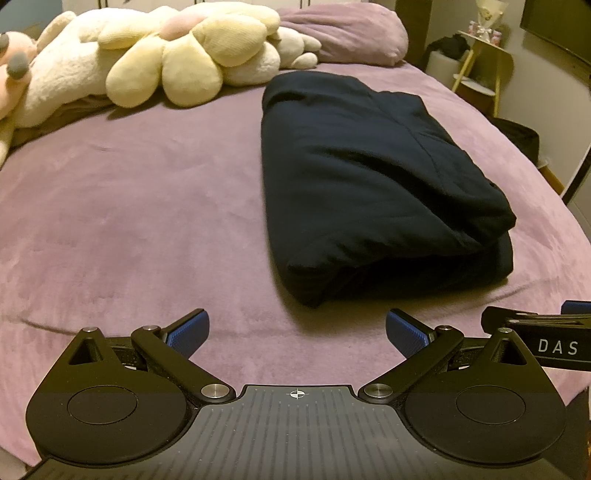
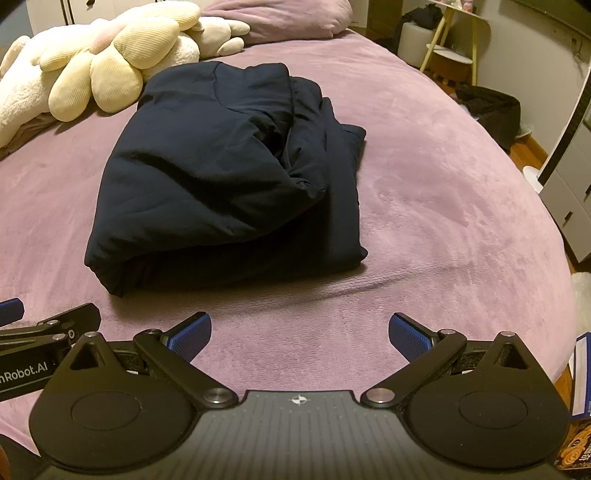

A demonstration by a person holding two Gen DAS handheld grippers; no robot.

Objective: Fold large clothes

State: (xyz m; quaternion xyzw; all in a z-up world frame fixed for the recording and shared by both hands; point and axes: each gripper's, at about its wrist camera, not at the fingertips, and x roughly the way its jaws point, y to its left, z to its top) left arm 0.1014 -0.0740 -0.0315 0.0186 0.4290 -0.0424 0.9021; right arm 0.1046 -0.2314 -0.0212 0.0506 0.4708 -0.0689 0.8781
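lying folded in a thick bundle on the purple bedspread, the dark navy garment sits ahead of both sets of fingers, apart from them. the left gripper has its blue-padded fingers spread wide with nothing between them, and the garment lies ahead and to the right of its right finger. the right gripper is likewise spread wide and holds nothing; the bundle lies ahead and to the left of its left finger, its upper layer bunched over a flatter layer that sticks out on the right side. the two grippers hover side by side just above the bedspread, near its close edge. beyond the garment, far ahead of the fingers, a cream flower-shaped plush and a purple pillow rest at the head of the bed.
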